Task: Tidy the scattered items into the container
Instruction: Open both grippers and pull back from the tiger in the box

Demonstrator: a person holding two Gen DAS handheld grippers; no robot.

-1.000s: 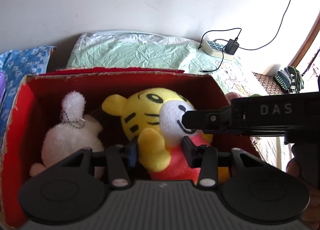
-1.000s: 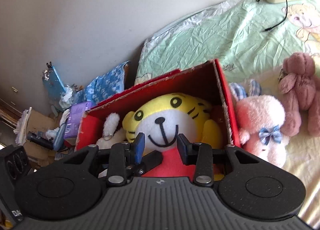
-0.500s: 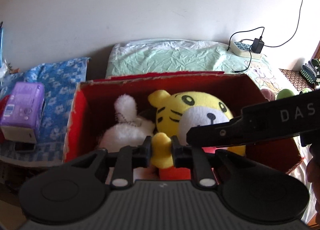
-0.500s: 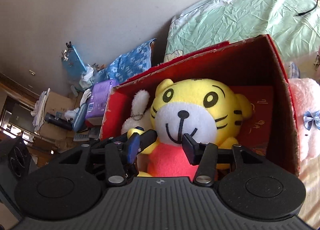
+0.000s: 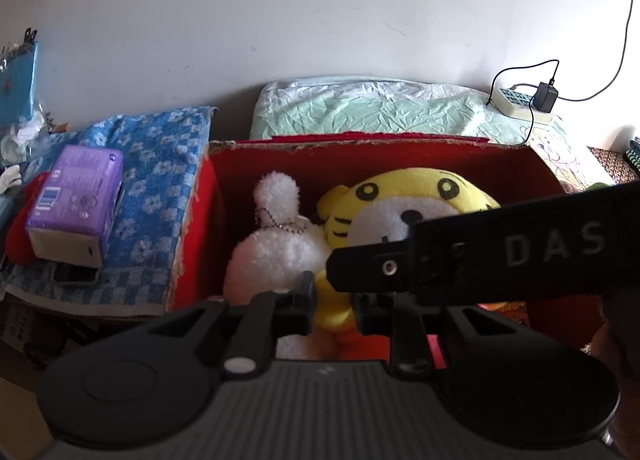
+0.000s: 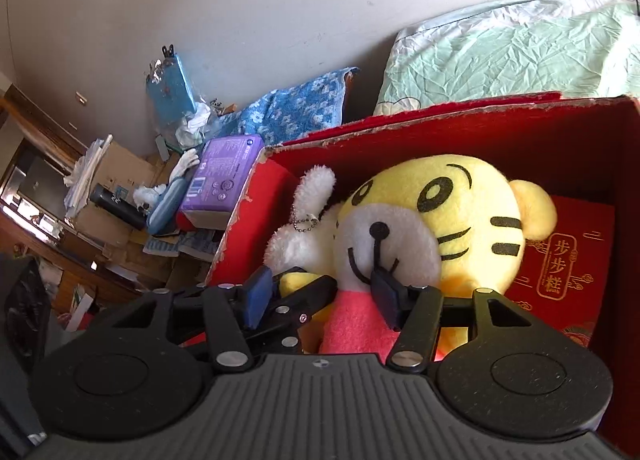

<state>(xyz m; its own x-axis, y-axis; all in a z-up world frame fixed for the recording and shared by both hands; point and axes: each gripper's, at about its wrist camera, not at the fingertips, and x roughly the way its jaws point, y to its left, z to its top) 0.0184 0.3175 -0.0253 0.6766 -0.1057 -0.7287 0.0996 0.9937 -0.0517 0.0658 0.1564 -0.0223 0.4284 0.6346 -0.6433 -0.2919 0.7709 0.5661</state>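
**Tiger plush in red box, both claws at it**

Yellow tiger plush (image 6: 432, 232), white muzzle, black stripes, pink shirt, upright inside red box (image 6: 500, 128). White bunny plush (image 5: 276, 244) touching its side, toward box's torn-edged wall. Bare red floor on tiger's other side. Left claw (image 5: 332, 304) pinching tiger's yellow paw. Right claw (image 6: 320, 296) spread, straddling pink shirt below muzzle.

In the box (image 6: 500, 116), the rabbit (image 6: 304, 236) is lying at the tiger's (image 6: 432, 228) nine o'clock; the tissue pack (image 6: 224, 180) is sitting outside, at ten.
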